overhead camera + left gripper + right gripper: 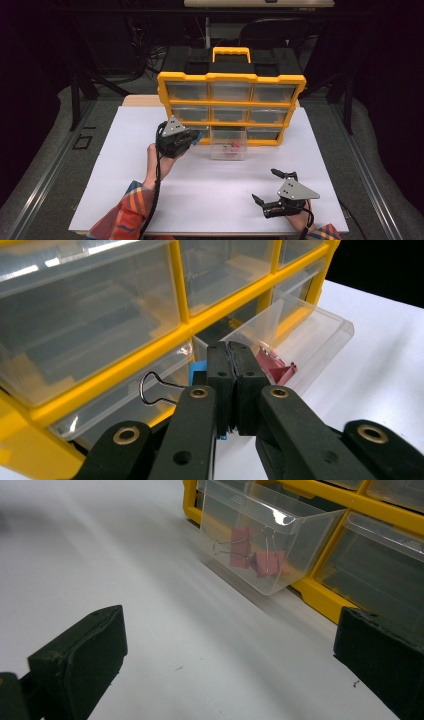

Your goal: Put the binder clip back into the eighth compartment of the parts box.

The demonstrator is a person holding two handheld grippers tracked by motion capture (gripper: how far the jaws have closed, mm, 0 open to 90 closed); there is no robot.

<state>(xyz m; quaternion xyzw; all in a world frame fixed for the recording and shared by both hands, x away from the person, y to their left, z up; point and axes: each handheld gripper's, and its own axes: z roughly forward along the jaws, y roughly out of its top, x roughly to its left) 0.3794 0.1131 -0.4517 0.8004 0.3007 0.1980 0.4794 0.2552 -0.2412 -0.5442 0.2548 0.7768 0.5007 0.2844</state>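
Observation:
A yellow organizer with clear drawers stands at the back of the white table. Its bottom middle drawer is pulled out and holds red binder clips. My left gripper is shut on a blue binder clip, whose wire handle sticks out to the left. It hovers in front of the bottom left drawer, just beside the open drawer. In the high view the left gripper is at the organizer's lower left. My right gripper stands open near the front right of the table, with nothing between its fingers.
The white table top spreads wide to the left and front of the organizer. Dark frame rails and cables surround the table. The organizer's other drawers are pushed in.

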